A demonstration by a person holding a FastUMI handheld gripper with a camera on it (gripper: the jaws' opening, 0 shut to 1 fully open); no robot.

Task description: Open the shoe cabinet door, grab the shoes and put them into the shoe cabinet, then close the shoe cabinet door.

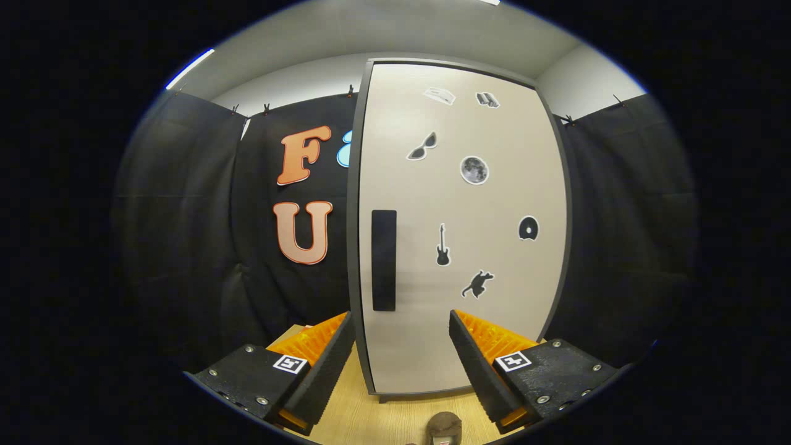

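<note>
In the gripper view, your gripper (401,346) hangs with its fingers wide apart, holding nothing. Just ahead of them stands the shoe cabinet (460,247) on a wooden floor (371,414), its door (469,296) closed, a dark vertical handle (384,260) near its left edge. Stickers (474,170) dot the door. A brown shoe (445,428) lies between the fingers, close below.

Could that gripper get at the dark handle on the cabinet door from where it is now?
Probably yes. The gripper is open and faces the shut cabinet door; the dark handle sits just above its fingers, near the door's edge, with nothing in front of it.
</note>
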